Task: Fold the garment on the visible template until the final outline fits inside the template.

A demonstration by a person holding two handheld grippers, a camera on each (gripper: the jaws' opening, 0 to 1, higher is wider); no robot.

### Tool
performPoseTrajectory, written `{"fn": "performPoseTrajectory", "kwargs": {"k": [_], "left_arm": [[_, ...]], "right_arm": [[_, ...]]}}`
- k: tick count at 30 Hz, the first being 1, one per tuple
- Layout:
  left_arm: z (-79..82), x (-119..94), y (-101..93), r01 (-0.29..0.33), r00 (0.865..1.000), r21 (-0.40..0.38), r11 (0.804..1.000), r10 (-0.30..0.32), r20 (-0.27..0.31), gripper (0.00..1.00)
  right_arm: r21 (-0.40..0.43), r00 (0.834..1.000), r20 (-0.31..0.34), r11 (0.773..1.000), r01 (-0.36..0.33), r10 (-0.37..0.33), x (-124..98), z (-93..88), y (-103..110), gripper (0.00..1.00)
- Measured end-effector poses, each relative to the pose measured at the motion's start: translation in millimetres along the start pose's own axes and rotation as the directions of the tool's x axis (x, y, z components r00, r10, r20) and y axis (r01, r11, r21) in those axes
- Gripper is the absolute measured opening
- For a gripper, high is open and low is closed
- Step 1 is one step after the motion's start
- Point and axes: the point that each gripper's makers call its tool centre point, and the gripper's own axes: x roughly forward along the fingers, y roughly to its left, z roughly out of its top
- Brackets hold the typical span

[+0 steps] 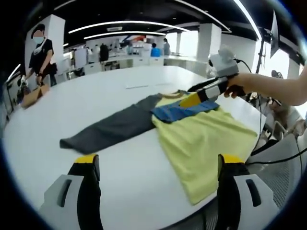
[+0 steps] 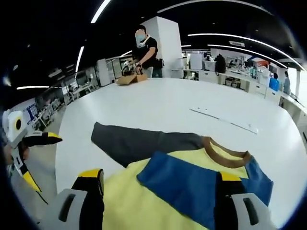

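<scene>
In the left gripper view, the left gripper (image 1: 156,167) hangs with its yellow-tipped jaws spread wide above the bare near edge of the round white table (image 1: 120,191). Just beyond lies the yellow shirt with a blue shoulder panel and long grey sleeve (image 1: 201,136), flat on the tabletop, the sleeve stretched out to the left. The right gripper (image 1: 187,101), held by a hand (image 1: 235,88), hovers over the blue panel; in its own view its jaws stand apart above the collar, apparently pinching nothing. At the far table edge a person in black (image 2: 146,52) handles a cardboard box (image 2: 129,79).

Open office, white pillar (image 2: 165,45), ceiling light strips (image 1: 124,24), desks (image 1: 139,60)
</scene>
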Motion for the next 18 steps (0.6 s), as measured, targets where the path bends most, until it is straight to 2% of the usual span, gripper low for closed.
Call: {"fn": "performPoseTrajectory", "kwargs": {"k": [9,18], "left_arm": [[1.3,-2,2.7,-0.008,1.000,0.001,1.000,0.008,0.002,0.99],[0.2,-2,5.7,-0.016,1.000,-0.007,1.000,0.016,0.000,0.99]], "right_arm": [[0.032,0.999,0.002,0.998,0.047,-0.047,-32,-16.7,-35,0.99],[0.051,0.992,-0.012,0.991,0.122,-0.122,-62,-41.8,-75,0.94]]}}
